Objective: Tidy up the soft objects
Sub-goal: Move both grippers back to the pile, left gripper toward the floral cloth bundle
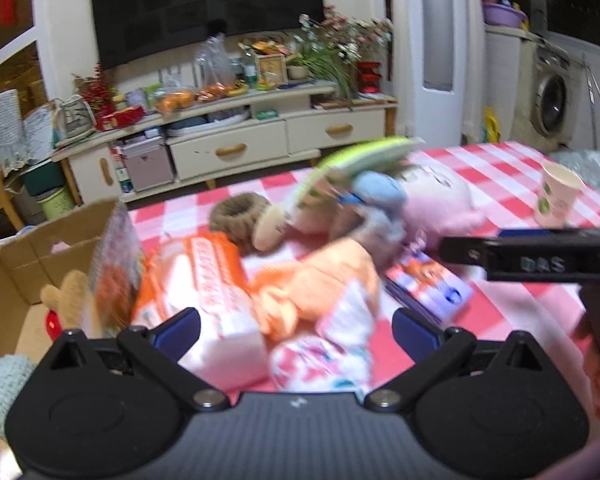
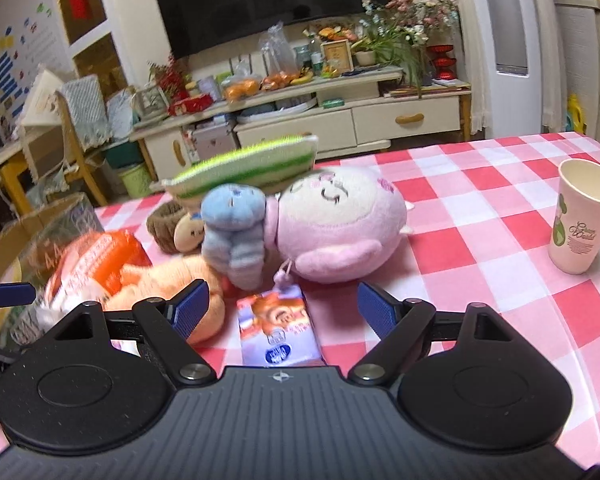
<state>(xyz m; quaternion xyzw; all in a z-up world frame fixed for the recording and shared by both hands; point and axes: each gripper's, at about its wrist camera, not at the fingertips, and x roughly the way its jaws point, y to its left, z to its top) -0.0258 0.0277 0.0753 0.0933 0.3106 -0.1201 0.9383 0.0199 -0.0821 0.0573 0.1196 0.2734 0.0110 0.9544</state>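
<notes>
Both jaws are standing wide open and gripping nothing: your left gripper (image 1: 296, 334) is hovering over the near end of the heap, with a white-and-orange soft pack (image 1: 204, 292) and a pink-and-white patterned bundle (image 1: 324, 360) lying between its blue pads, while your right gripper (image 2: 284, 312) is hanging above a small purple packet (image 2: 278, 330) that is lying flat on the red-and-white checked surface (image 2: 500, 208). You are looking at a cluster of soft things piled together mid-surface: a pink plush (image 2: 340, 220) is lying on its side, a blue plush (image 2: 236, 228) is leaning against its front, and a green-and-white striped cushion (image 2: 244, 164) is resting tilted on top of both. An orange plush (image 2: 172, 280) is lying just beside your right gripper's left pad, touching the soft pack. A brown knitted ring (image 1: 240, 216) is sitting behind the heap. To your left, a cardboard box (image 1: 24, 256) is standing open at the surface's edge, with a tan plush (image 1: 74, 296) inside it and a crinkly clear bag (image 1: 116, 264) leaning at its rim. A paper cup (image 2: 584, 220) is standing upright, well apart on the right.
</notes>
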